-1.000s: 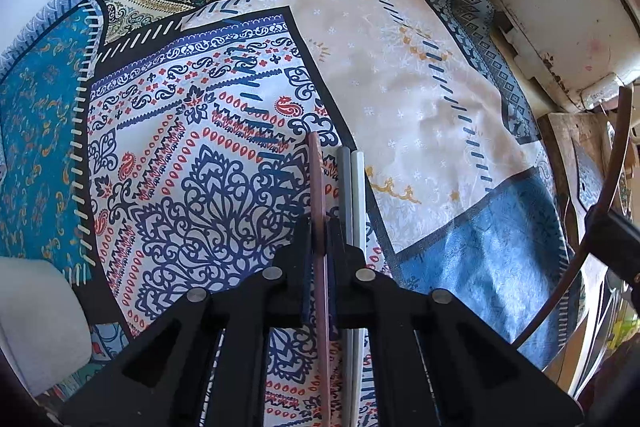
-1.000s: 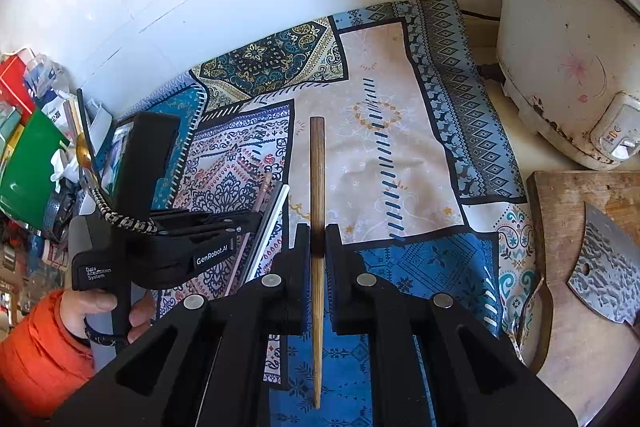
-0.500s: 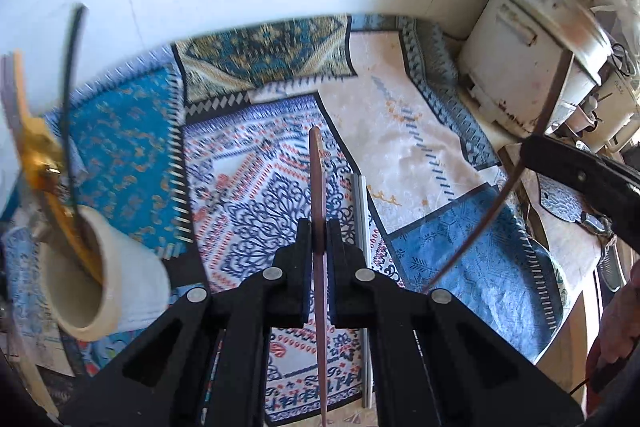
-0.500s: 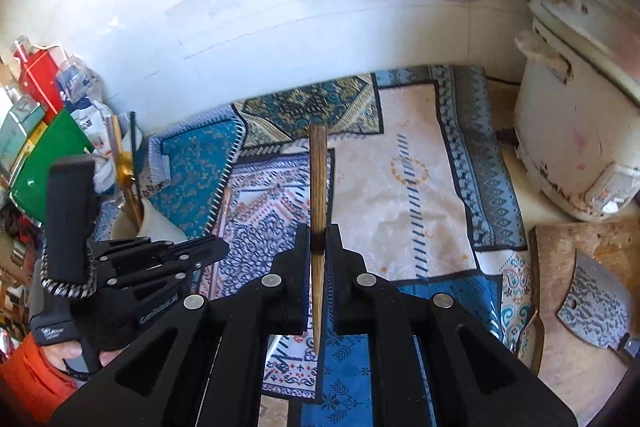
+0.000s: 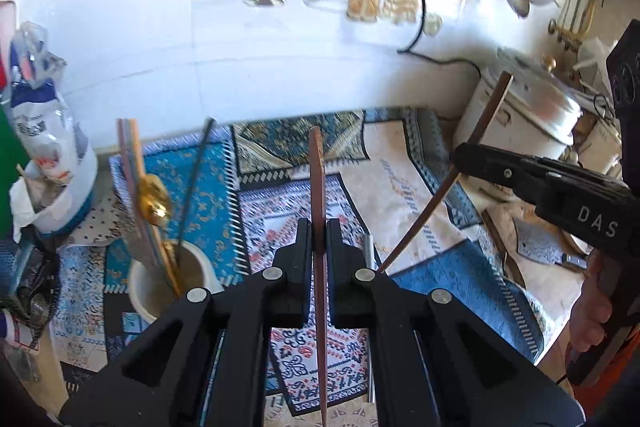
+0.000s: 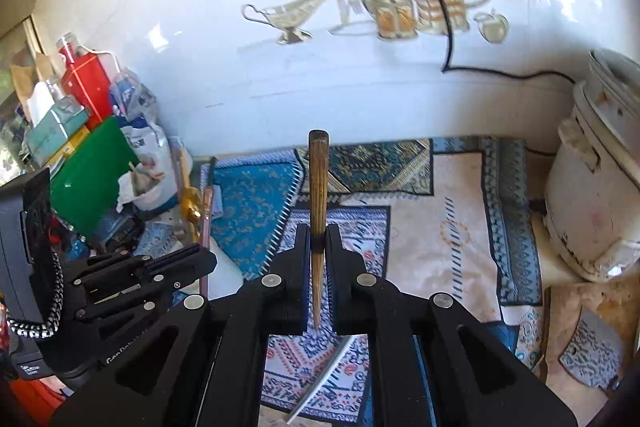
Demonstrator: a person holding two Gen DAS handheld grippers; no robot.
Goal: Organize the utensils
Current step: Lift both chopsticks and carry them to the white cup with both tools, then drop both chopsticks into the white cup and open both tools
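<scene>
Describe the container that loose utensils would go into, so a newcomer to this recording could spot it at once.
Start at the patterned blue patchwork cloth covering the counter and go to its left edge, near the green board. There stands a round white ceramic cup, open at the top. It alone already holds upright utensils, including a gold-ornamented handle.

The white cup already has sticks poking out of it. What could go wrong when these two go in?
1. The white cup already holds tall utensils, so the reddish chopstick in the left tool could knock them or tip the cup.
2. The right tool pinches the brown chopstick at one narrow spot, so it might swivel or slip.
3. Both tools are close together and could bump near the cup.
</scene>
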